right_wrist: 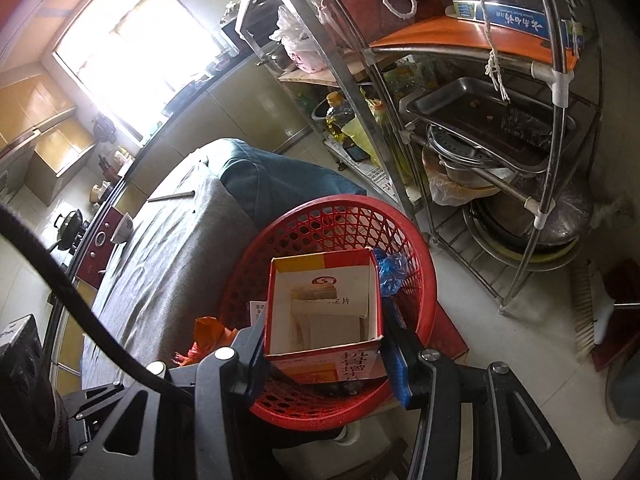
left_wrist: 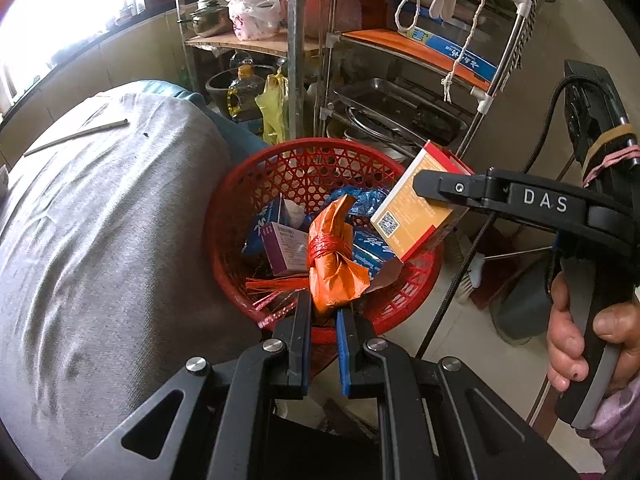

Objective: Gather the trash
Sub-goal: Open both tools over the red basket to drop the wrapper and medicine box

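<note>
Over one red basket: left gripper clamps orange bag; right gripper clamps carton.

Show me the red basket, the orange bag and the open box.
red basket (right_wrist: 344,216): right wrist view, far rim.
orange bag (left_wrist: 332,256): left wrist view, tied middle.
open box (right_wrist: 324,312): right wrist view, inside wall.

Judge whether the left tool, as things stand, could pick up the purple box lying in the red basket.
Probably not yet. The left tool is shut on the orange wrapper, so it has no free grip. The purple box lies uncovered in the red basket, just beside the wrapper; once that is dropped, the way looks clear.
</note>
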